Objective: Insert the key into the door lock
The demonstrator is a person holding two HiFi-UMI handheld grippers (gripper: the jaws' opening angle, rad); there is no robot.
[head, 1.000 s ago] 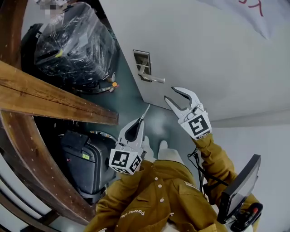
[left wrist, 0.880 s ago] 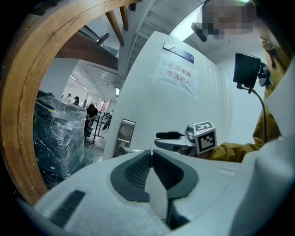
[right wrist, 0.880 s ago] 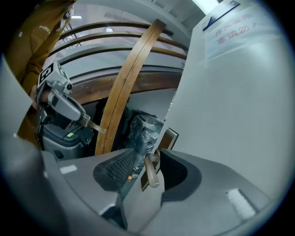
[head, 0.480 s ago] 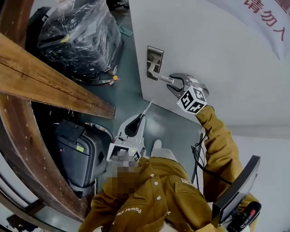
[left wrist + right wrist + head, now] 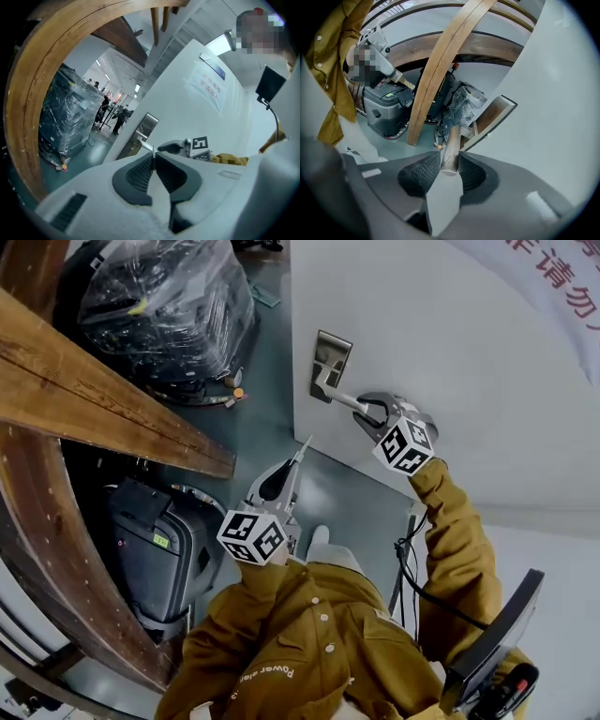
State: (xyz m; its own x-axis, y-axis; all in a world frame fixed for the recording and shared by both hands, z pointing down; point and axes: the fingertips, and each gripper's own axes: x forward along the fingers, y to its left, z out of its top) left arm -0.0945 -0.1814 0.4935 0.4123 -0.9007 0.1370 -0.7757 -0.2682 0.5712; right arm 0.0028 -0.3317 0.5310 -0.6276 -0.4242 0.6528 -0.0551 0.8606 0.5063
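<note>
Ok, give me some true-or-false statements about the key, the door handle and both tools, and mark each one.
1. The left tool grips the key. True.
2. The key is already in the lock plate. False: it is held clear of the door.
3. The handle lever lies between the jaws of the right tool. True; they are closing round it.
4. The plastic-wrapped load stands right of the door in the head view. False: it stands left of it.
</note>
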